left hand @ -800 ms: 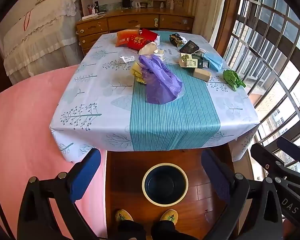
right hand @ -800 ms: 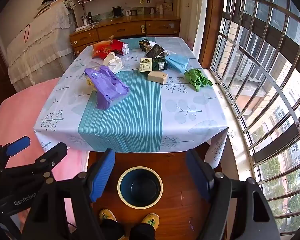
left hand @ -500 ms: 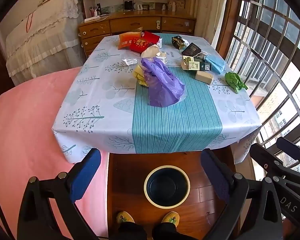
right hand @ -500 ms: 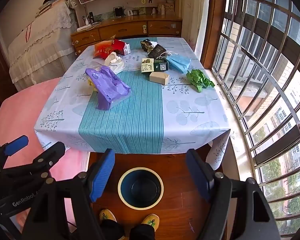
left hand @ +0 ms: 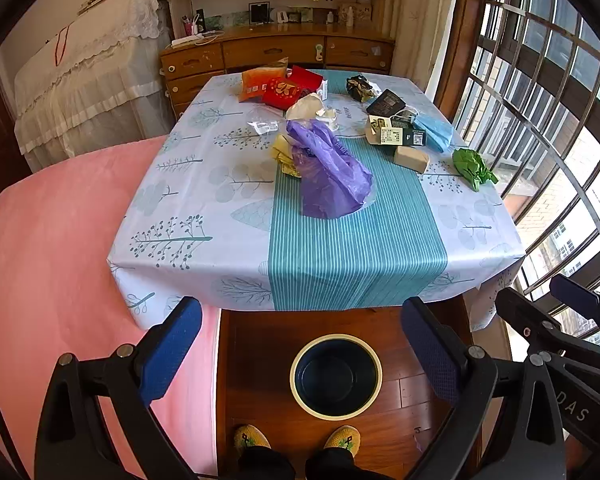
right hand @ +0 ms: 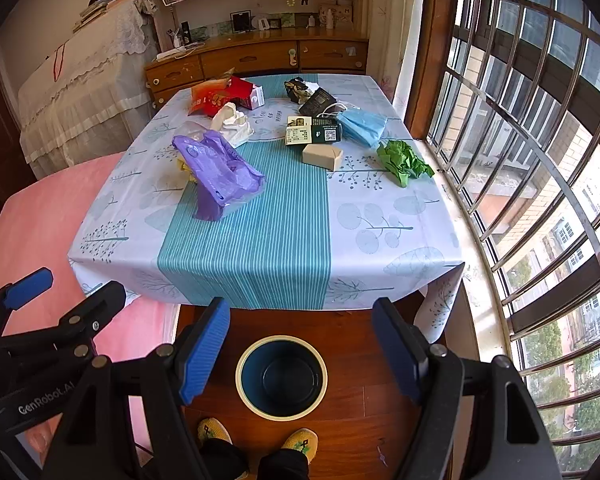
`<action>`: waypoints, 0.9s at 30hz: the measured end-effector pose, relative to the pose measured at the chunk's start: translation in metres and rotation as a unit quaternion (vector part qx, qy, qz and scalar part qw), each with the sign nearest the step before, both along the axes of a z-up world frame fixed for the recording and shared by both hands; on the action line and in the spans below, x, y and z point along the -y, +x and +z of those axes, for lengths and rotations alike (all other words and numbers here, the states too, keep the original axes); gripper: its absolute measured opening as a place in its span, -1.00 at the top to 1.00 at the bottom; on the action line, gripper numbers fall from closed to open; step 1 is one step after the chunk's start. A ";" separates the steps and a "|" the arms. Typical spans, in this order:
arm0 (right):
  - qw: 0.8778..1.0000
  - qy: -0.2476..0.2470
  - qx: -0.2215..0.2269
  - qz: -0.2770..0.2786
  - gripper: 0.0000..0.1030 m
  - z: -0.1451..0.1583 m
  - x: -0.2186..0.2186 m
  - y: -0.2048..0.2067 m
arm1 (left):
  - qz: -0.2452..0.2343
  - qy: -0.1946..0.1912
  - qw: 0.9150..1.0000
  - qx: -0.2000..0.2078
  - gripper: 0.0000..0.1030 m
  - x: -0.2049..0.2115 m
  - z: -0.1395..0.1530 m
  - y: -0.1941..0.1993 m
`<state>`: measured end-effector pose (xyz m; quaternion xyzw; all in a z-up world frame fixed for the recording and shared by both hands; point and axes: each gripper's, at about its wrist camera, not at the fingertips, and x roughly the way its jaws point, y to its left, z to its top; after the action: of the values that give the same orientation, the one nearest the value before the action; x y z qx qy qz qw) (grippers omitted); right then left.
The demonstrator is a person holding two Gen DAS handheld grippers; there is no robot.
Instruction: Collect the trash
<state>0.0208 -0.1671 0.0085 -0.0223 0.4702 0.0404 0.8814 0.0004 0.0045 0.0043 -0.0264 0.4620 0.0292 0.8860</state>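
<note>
Trash lies on a table (left hand: 220,248) with a blue patterned cloth: a purple plastic bag (left hand: 328,176) (right hand: 220,176), a crumpled green paper (left hand: 473,167) (right hand: 404,160), a blue face mask (left hand: 434,130) (right hand: 362,125), a tan box (left hand: 411,159) (right hand: 322,157), red packets (left hand: 280,86) (right hand: 220,98) and a white bag (right hand: 232,122). A dark bin with a cream rim (left hand: 336,374) (right hand: 281,376) stands on the floor before the table. My left gripper (left hand: 300,340) and right gripper (right hand: 300,344) both hover open above the bin, nothing between their fingers.
A pink bed (left hand: 60,248) lies left of the table. A barred window (right hand: 540,160) runs along the right. A wooden dresser (left hand: 276,54) stands behind the table. The person's feet in yellow slippers (left hand: 296,438) are just below the bin.
Both views have tipped up slightly, so the table and bin sit lower in the frames. Both grippers stay open and nothing on the table has moved.
</note>
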 end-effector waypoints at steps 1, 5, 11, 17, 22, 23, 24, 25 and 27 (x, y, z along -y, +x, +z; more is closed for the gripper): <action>1.000 0.000 0.000 0.000 -0.44 0.000 0.000 -0.001 | 0.000 -0.001 1.000 -0.002 -0.91 0.000 0.000 0.000; 1.000 0.000 -0.001 0.002 -0.44 0.001 -0.002 -0.001 | 0.002 0.000 1.000 -0.006 -0.91 -0.001 -0.002 0.001; 1.000 0.000 0.000 0.002 -0.44 0.001 -0.003 -0.001 | 0.005 0.009 1.000 -0.005 -0.91 0.001 -0.001 0.002; 1.000 0.000 0.001 0.002 -0.44 0.002 -0.003 -0.001 | 0.005 0.015 1.000 0.001 -0.91 0.002 0.001 0.001; 1.000 0.002 0.006 0.005 -0.44 0.005 -0.002 0.000 | 0.005 0.018 1.000 0.005 -0.91 0.003 0.003 0.001; 1.000 0.002 0.007 0.005 -0.44 0.006 -0.002 0.000 | 0.005 0.017 1.000 0.006 -0.91 0.002 0.003 0.002; 1.000 0.002 0.009 0.006 -0.44 0.007 -0.002 0.000 | 0.005 0.017 1.000 0.007 -0.91 0.002 0.003 0.002; 1.000 0.002 0.011 0.007 -0.44 0.008 -0.002 0.000 | 0.006 0.017 1.000 0.008 -0.91 0.002 0.004 0.002; 1.000 0.002 0.016 0.008 -0.44 0.009 -0.002 -0.001 | 0.007 0.018 1.000 0.010 -0.91 0.002 0.004 0.002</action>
<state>0.0203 -0.1652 0.0179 -0.0249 0.4557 0.0485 0.8884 0.0026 0.0029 0.0086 -0.0140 0.4523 0.0435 0.8907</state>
